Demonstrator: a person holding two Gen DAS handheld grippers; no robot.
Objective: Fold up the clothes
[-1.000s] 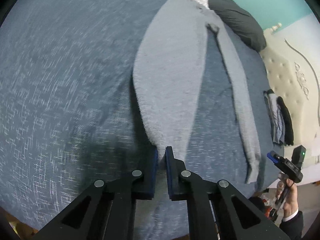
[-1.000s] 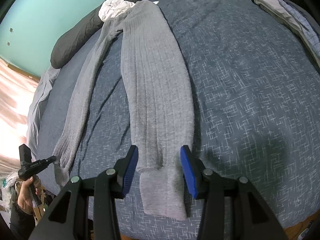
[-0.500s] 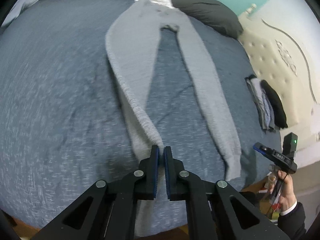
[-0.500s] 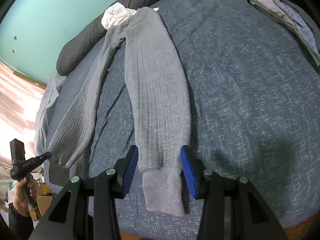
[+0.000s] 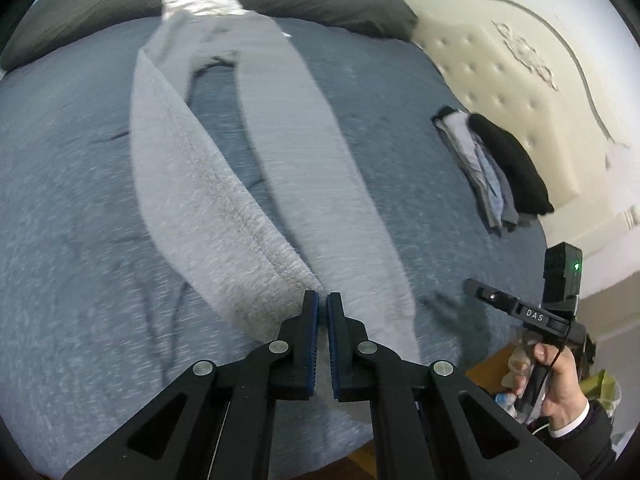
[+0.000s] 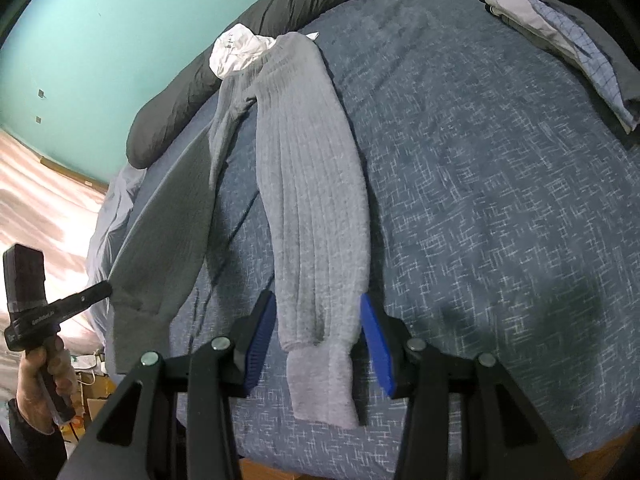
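On the blue bed (image 6: 500,200), left to right: your left gripper (image 5: 323,308), clamped on the grey trousers' (image 6: 316,200) left cuff, has lifted that leg and carried it toward the right one, starting the lengthwise fold; your right gripper (image 6: 318,332) straddles the flat right leg, jaws half apart, gripping nothing.

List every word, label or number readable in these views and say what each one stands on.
"DAS": white letters on the black body of the right gripper, seen from the left wrist.
White lettering on the left gripper, seen from the right wrist: too blurred to read.
Dark marks on the white garment by the dark pillow: too small to read.
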